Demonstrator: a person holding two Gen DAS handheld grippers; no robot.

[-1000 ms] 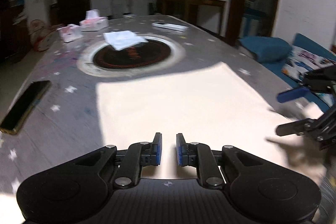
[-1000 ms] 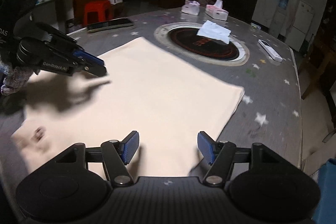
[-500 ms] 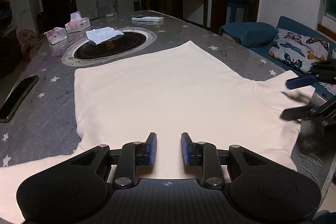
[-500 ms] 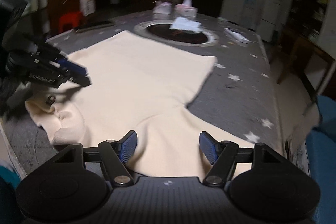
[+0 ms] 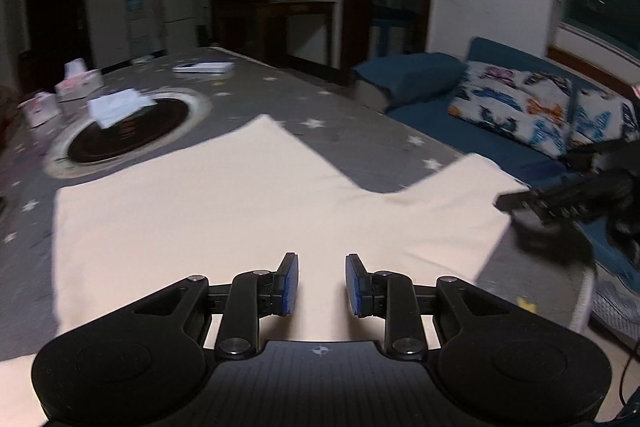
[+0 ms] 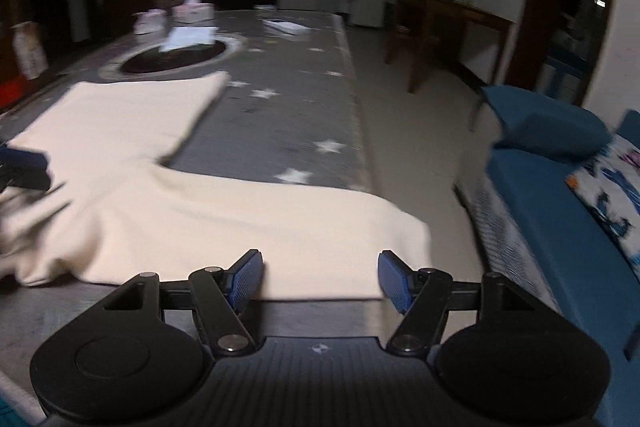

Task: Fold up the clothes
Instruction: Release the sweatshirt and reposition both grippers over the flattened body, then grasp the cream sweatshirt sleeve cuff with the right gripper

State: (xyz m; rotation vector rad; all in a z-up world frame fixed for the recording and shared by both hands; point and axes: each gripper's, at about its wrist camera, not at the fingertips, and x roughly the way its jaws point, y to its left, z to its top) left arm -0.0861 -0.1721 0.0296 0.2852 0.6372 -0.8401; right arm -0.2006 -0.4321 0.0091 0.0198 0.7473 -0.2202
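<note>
Jaws on both units stand apart, nothing held: left gripper [image 5: 321,285] narrow gap over shirt [image 5: 224,203] body, right gripper [image 6: 320,281] wide, at sleeve [image 6: 304,223] end by table [image 6: 296,99] near-right corner. Shirt lies flat, sleeve w/ slight overhang. Recommend pinching sleeve hem squarely, left pinning shoulder, then fold inward w/o dragging body toward tissue boxes [image 5: 78,83] at far edge.

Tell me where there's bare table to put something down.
Bare table runs between the shirt and the table's right edge, bordered by the sleeve in front. Crowded: the far end, around the round inset, with tissue boxes, paper and a flat white box.
</note>
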